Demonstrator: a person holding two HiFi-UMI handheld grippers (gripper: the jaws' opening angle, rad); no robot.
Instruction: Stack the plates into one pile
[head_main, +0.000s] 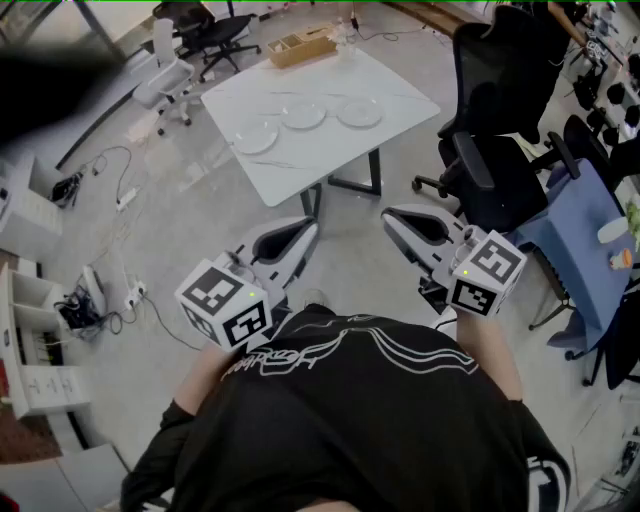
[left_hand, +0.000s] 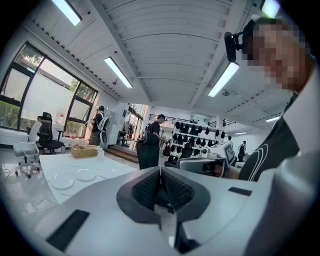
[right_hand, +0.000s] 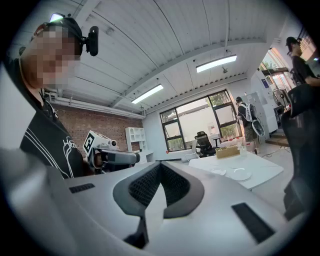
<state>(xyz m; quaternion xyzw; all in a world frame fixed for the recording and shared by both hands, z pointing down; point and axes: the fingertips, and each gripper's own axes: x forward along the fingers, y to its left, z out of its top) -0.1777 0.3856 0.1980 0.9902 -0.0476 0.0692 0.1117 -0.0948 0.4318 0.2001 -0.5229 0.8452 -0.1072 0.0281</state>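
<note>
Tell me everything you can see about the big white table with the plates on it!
The table has a white rectangular top with faint grey streaks, like marble, on dark legs. It stands level on the pale floor. Three clear plates lie apart in a row on it, and a wooden box sits at its far edge. A black chair stands beside it.
</note>
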